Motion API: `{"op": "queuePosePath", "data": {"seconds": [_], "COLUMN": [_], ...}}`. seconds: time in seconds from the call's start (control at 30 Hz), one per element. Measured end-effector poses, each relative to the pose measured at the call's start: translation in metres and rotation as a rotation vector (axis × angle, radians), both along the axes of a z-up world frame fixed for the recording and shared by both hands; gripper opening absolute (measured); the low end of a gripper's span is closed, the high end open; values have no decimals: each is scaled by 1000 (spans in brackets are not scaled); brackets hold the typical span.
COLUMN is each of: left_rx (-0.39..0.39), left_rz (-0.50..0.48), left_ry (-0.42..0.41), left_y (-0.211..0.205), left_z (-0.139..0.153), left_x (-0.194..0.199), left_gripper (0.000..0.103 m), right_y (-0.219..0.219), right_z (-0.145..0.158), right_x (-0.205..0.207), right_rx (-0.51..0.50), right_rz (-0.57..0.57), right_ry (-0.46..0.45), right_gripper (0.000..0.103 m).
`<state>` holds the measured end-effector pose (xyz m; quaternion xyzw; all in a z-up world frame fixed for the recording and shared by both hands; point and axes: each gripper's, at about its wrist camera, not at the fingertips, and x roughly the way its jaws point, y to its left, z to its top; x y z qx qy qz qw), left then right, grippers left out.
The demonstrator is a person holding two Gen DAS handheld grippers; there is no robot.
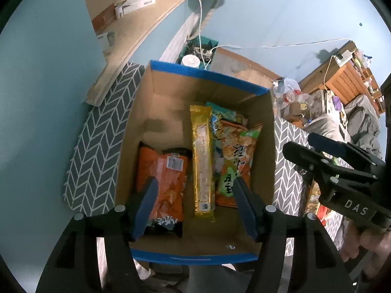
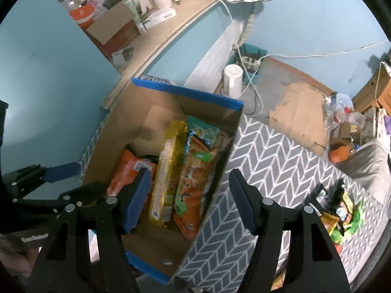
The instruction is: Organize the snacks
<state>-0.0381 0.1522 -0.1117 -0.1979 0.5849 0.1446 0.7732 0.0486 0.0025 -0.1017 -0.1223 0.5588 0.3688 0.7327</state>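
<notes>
An open cardboard box with a blue rim point(image 1: 207, 76) stands on a grey chevron cloth. Inside lie an orange snack bag point(image 1: 168, 178), a long yellow packet point(image 1: 201, 151) and an orange-and-green bag point(image 1: 234, 151) on top of a bluish bag point(image 1: 220, 112). My left gripper point(image 1: 194, 185) hangs open above the box with nothing between its pads. My right gripper point(image 2: 189, 173) is also open and empty, straddling the box's right wall point(image 2: 220, 171); it shows at the right edge of the left wrist view point(image 1: 305, 144). More loose snacks point(image 2: 342, 210) lie on the cloth to the right.
The grey chevron cloth point(image 2: 268, 166) covers the surface around the box. A wooden shelf point(image 2: 171, 31) with cups and boxes runs behind. A white cable point(image 2: 305, 55), a white cylinder point(image 2: 233, 80) and flat cardboard point(image 2: 300, 112) lie beyond the box.
</notes>
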Motion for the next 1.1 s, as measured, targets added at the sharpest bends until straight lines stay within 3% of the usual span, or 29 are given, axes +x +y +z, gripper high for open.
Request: {"op": "queuePosePath", "data": {"seconds": [0.5, 1.1], "left_rx": [-20, -33], "left_rz": [-54, -226], "left_ry": [-26, 4], "left_y": [-46, -148], "left_z": [10, -3], "left_x": [15, 57], "left_gripper": [70, 72], "right_y": [-69, -211], "right_z": [6, -17], "right_x": [16, 28], "right_rx": [-40, -88], "right_rz": [-134, -388], "right_ry": [-47, 24], "right_gripper": [78, 78]}}
